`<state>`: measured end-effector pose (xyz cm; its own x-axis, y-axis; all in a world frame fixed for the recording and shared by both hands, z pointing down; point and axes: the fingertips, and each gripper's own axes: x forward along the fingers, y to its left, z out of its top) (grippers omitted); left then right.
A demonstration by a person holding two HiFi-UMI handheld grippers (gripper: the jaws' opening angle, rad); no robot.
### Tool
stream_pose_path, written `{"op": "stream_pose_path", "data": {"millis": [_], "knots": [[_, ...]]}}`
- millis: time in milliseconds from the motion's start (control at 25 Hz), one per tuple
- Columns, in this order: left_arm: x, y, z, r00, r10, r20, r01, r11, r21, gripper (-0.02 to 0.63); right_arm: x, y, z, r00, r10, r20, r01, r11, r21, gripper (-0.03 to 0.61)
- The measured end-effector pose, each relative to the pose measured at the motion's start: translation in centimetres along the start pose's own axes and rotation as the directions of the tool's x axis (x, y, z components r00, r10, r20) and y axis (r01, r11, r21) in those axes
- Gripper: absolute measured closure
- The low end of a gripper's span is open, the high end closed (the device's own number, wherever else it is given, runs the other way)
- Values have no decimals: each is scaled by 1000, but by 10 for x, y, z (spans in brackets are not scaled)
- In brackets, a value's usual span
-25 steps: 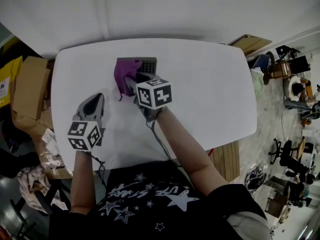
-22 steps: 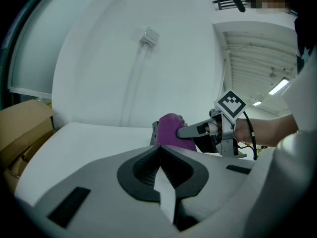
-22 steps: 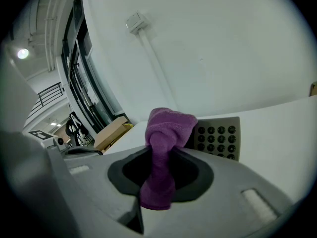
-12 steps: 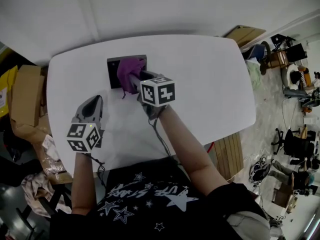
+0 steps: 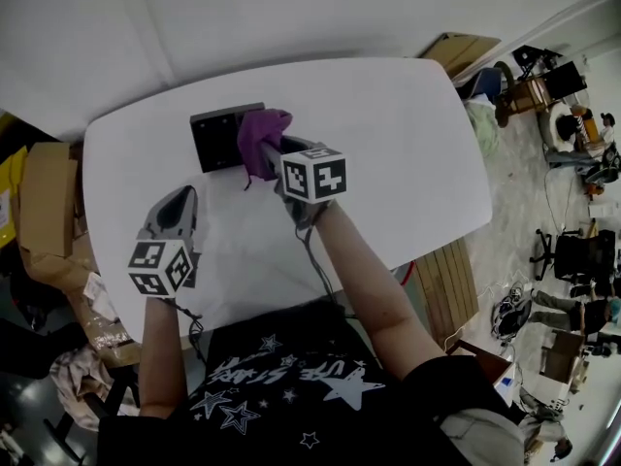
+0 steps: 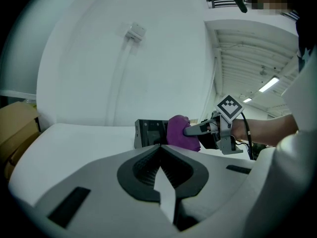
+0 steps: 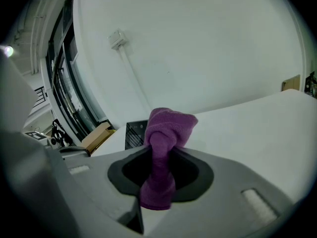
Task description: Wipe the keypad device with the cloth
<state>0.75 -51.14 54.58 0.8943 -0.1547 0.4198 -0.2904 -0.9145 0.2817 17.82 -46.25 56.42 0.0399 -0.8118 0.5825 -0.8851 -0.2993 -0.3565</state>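
Whereas the crumpled purple fabric cloth [image 5: 260,136] covered the left half of the dark grey rectangular keypad device [image 5: 221,138] a second ago, the head view now shows it at the device's right edge; one pass is judged complete. The right gripper [image 5: 274,155] carries the cloth. The left gripper [image 5: 180,202] waits apart over the white oval table [image 5: 408,144].

Left gripper view: jaws together, nothing between them; nothing blocks the device.

Right gripper view: jaws clamp the cloth. A brown cardboard box [image 7: 96,134] stands beyond the table, clear of the path.
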Motion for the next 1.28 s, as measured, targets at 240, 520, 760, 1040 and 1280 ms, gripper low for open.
{"op": "stream_pose_path", "data": {"millis": [240, 520, 760, 1040, 1280], "knots": [[0, -9, 0, 1000, -19, 8, 19, 1000, -11, 607, -14, -14, -10, 999, -40, -20, 40, 999, 1, 479], [-6, -12, -2, 1000, -18, 21, 19, 999, -45, 607, -28, -18, -14, 997, -66, -38, 66, 998, 8, 479], [-20, -19, 1, 999, -3, 47, 6, 999, -47, 607, -44, -12, -10, 998, -60, -23, 60, 998, 2, 479], [-51, -28, 2, 994, 58, 88, -52, 996, -71, 607, -64, 10, -15, 1000, -2, -21, 2, 1000, -20, 479], [-68, -50, 0, 987, 117, 110, -107, 990, -89, 607, -86, 22, -14, 997, 74, -13, -75, 995, -59, 479]]}}
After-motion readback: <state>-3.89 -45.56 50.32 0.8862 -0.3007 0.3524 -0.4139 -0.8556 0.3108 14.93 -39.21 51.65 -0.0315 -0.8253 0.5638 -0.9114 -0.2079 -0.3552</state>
